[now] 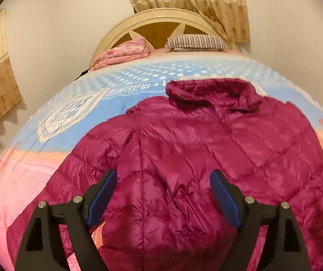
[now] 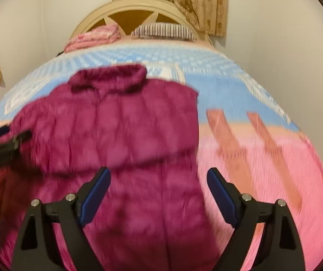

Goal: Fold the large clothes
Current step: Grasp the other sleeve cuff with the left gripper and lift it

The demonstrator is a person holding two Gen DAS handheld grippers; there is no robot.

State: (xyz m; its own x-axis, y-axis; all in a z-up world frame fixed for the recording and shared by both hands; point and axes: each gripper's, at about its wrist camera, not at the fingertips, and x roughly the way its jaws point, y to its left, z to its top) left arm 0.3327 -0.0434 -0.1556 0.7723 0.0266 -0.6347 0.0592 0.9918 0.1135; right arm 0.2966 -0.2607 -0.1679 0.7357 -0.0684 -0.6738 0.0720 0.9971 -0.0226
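Observation:
A magenta quilted puffer jacket [image 1: 195, 149] lies flat on the bed, collar toward the headboard; it also shows, blurred, in the right wrist view [image 2: 120, 140]. Its right side looks folded in, giving a straight right edge in the right wrist view. My left gripper [image 1: 163, 178] is open and empty above the jacket's lower left part. My right gripper [image 2: 159, 176] is open and empty above the jacket's lower right edge. The left gripper's tip [image 2: 8, 137] shows at the left edge of the right wrist view.
The bed has a blue and pink printed cover [image 1: 75, 117]. A folded pink blanket [image 1: 125, 53] and a striped pillow [image 1: 197, 41] lie by the cream headboard [image 1: 156, 20]. Curtains [image 1: 206, 2] hang behind; walls close in on both sides.

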